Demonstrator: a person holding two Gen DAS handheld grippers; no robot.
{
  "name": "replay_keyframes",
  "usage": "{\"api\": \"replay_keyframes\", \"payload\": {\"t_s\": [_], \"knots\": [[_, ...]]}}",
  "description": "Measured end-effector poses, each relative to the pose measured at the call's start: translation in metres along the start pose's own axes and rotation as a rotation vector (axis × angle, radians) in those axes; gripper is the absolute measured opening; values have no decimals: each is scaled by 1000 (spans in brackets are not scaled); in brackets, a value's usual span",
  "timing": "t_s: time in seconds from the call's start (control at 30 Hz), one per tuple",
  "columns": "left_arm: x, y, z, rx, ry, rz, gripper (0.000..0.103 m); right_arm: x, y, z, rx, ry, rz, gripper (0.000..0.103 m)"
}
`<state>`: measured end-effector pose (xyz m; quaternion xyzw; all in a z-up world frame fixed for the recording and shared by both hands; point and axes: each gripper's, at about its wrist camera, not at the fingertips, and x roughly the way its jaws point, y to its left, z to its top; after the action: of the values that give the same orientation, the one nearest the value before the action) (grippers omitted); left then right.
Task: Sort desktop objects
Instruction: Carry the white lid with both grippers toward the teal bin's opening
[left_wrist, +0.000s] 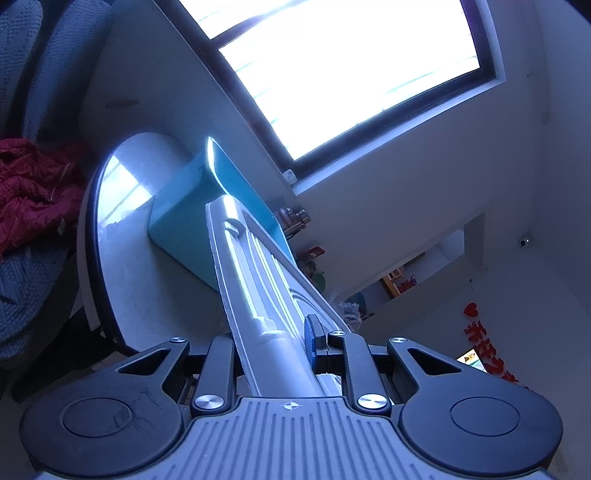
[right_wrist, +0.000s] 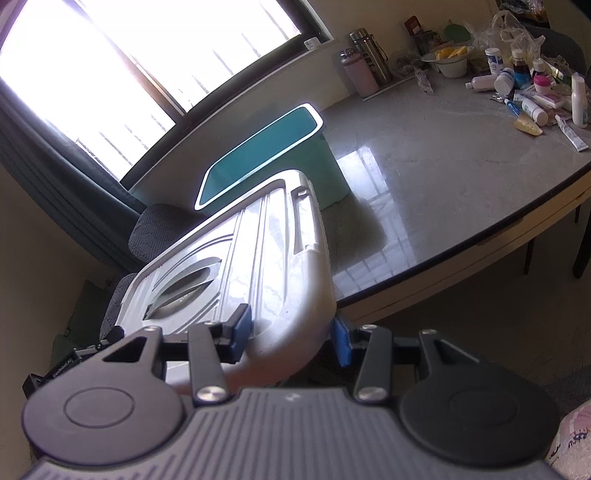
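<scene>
Both grippers hold one white plastic lid (right_wrist: 258, 251), seen edge-on in the left wrist view (left_wrist: 255, 280). My left gripper (left_wrist: 275, 343) is shut on its edge. My right gripper (right_wrist: 291, 338) is shut on its rounded corner, blue pads on either side. The lid is tilted in the air off the table's near edge. Beyond it stands a teal open bin (right_wrist: 280, 155) on the grey marble table (right_wrist: 443, 177); the bin also shows in the left wrist view (left_wrist: 184, 214).
At the table's far right lie several bottles, tubes and small items (right_wrist: 532, 92). Two flasks (right_wrist: 365, 62) and a bowl (right_wrist: 448, 61) stand by the wall. Chairs (right_wrist: 155, 229) stand under the window. A red garment (left_wrist: 33, 192) lies on a chair.
</scene>
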<state>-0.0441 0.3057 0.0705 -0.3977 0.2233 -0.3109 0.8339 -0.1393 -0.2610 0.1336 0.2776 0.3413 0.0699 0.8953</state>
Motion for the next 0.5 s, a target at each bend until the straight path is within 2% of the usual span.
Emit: {"api": "replay_keyframes", "payload": {"t_s": [0.5], "knots": [[54,-14,16,13,-5,0,20,15,-16,43,-7,-4,9,46]]}}
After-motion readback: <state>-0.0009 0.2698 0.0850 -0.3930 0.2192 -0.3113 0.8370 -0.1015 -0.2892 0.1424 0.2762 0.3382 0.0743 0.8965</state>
